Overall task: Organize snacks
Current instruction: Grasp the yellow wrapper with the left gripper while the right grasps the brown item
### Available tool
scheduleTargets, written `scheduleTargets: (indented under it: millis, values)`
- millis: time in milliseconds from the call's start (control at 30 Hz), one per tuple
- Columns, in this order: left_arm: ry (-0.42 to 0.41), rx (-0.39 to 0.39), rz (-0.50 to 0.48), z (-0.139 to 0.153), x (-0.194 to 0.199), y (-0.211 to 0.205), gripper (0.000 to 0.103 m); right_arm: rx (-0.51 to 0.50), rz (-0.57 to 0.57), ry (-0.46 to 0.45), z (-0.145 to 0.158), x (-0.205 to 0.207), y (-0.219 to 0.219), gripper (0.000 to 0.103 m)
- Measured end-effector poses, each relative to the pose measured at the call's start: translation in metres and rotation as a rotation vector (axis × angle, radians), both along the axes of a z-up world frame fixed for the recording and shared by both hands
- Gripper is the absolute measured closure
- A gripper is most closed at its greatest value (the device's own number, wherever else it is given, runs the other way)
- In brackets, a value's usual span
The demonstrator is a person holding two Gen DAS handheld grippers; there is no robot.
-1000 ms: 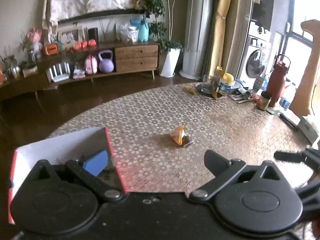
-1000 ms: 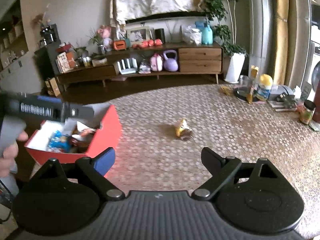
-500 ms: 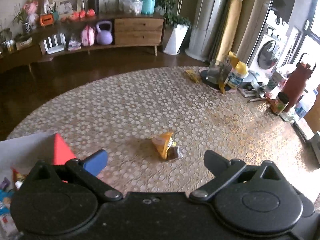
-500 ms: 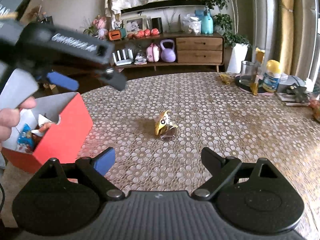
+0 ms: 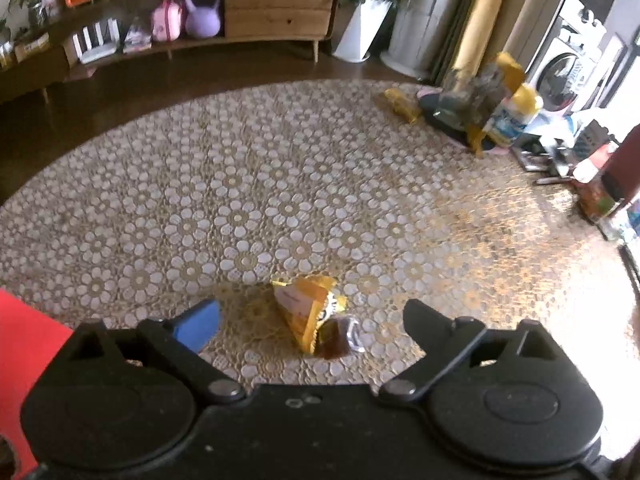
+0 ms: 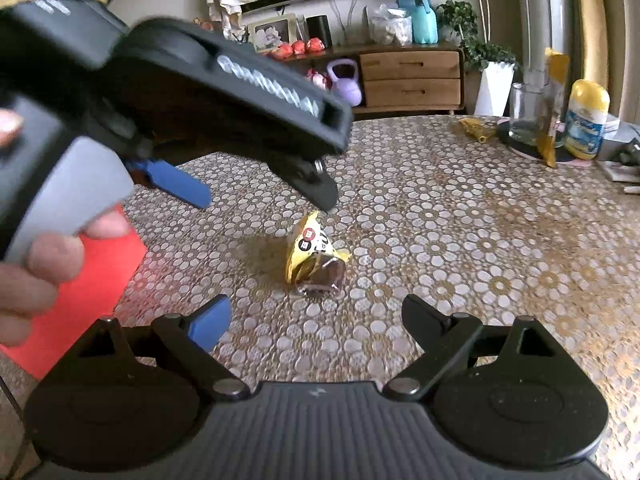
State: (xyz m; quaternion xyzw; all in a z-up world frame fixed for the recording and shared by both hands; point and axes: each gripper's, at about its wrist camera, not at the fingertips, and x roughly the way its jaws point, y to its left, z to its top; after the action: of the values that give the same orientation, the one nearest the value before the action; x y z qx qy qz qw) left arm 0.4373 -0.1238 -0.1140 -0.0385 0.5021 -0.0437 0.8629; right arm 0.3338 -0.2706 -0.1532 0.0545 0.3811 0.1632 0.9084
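Note:
A yellow snack packet [image 5: 306, 312] with a brown, clear-wrapped end lies alone on the flower-patterned table [image 5: 280, 184]. My left gripper [image 5: 310, 316] hovers just over it, pointing steeply down. Its jaws are closing, wide apart, with the packet below the gap and untouched. In the right wrist view the left gripper [image 6: 260, 198] has its black fingertip [image 6: 326, 200] right above the packet [image 6: 312, 256]. My right gripper [image 6: 314, 320] sits nearer the camera, short of the packet. Its jaws are wide and closing slightly, with nothing between them. The red box [image 6: 100, 280] stands at the left.
A person's hand [image 6: 40, 264] grips the left tool. At the table's far right stand a glass [image 6: 528, 112], a yellow-capped bottle [image 6: 586, 120] and another yellow wrapper [image 6: 476, 128]. More clutter and a dark red bottle [image 5: 624, 168] crowd the right edge.
Both grippers have dropped and closed in on the yellow packet. The left one swung away from the red box and now hangs over the packet. The packet has not moved.

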Motion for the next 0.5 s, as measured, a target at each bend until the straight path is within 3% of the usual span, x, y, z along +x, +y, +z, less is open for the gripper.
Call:
scheduleTargets:
  millis: [367,500]
  values:
    - [0.067,-0.036,0.005,-0.04,0.027,0.003,0.032,0.021,0.005,0.039,-0.022,0.031,0.009,0.034]
    - [0.077,-0.059,0.003,-0.049,0.032,0.002,0.046,0.031,-0.006,0.064,-0.027,0.035,0.012,0.052]
